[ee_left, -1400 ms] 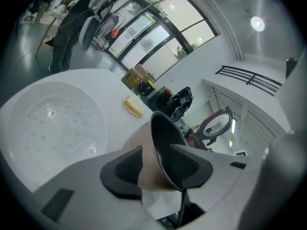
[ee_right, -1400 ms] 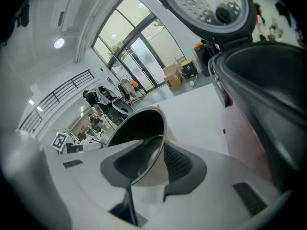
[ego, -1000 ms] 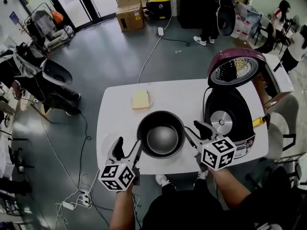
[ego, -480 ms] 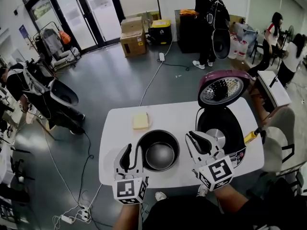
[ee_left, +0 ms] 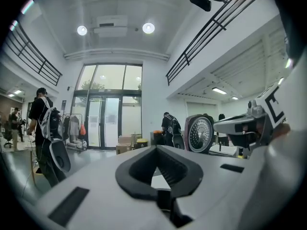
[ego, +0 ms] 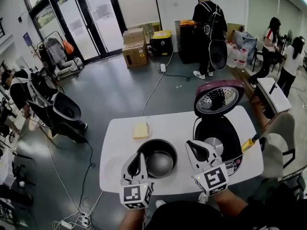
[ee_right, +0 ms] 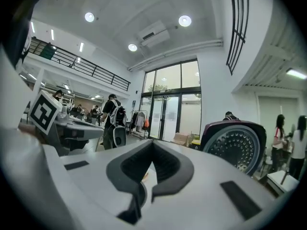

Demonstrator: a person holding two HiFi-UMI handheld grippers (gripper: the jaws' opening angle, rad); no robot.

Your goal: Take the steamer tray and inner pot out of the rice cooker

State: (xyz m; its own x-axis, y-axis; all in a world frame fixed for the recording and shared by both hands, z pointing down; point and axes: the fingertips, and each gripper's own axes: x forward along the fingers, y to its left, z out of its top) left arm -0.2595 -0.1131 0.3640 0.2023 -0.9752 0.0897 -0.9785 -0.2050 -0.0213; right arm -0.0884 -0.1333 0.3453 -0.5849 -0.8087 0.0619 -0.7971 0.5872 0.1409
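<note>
The inner pot [ego: 159, 159] stands on the white counter [ego: 177, 121], just left of the rice cooker [ego: 229, 140] (its lid [ego: 218, 98] is up). The left gripper [ego: 137, 161] and right gripper [ego: 193, 147] hover at the pot's near-left and near-right. Both have just closed, fingers pressed together on nothing.

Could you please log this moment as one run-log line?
inner pot: on table beside rice cooker | left gripper: jaws just closed, empty | right gripper: jaws just closed, empty

Left claw [ego: 136, 163] and right claw [ego: 196, 150] raised away from inner pot [ego: 160, 164], both just closed, empty
</note>
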